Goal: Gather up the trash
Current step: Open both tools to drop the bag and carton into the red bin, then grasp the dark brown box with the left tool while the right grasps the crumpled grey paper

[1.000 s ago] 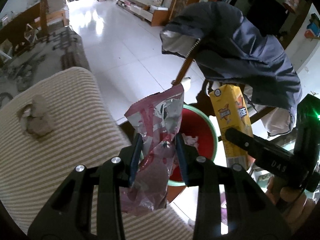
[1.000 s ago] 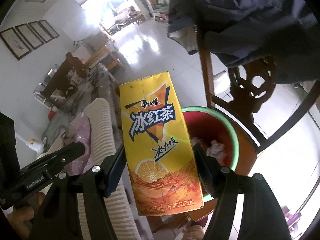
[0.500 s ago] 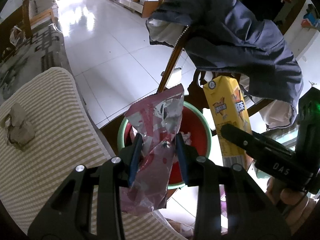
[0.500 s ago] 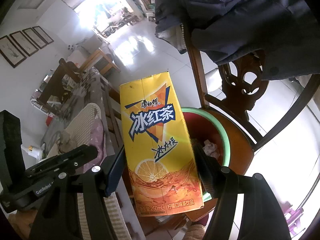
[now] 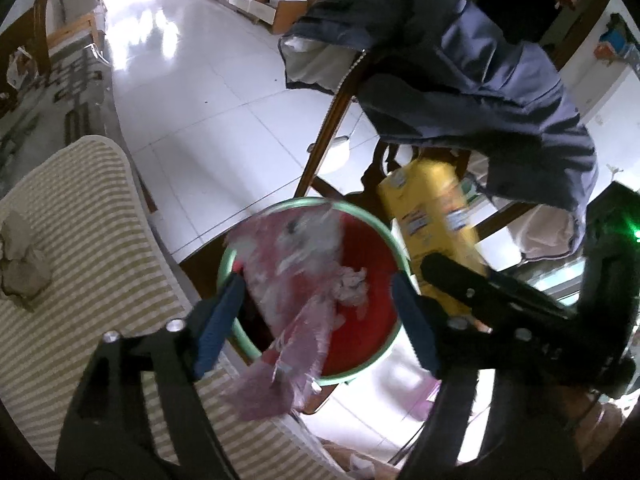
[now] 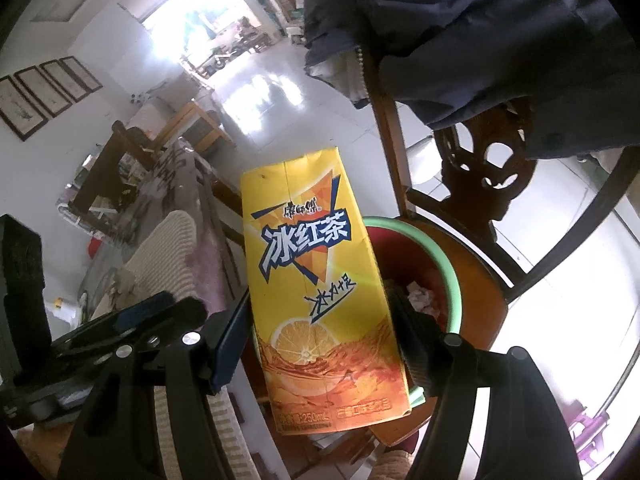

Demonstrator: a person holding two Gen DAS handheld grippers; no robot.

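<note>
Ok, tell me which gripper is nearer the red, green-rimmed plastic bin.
Left. The left gripper hangs open right over the bin; the right gripper, clamping the yellow carton, sits beside its rim.

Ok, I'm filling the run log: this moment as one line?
left gripper: open, wrapper blurred between jaws | right gripper: shut on carton | bin: below both

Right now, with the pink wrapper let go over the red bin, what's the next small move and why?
Probably carry the right gripper a little over the bin and open it: its fingers clamp the yellow tea carton beside the rim, while the left gripper is open and the wrapper falls.
</note>
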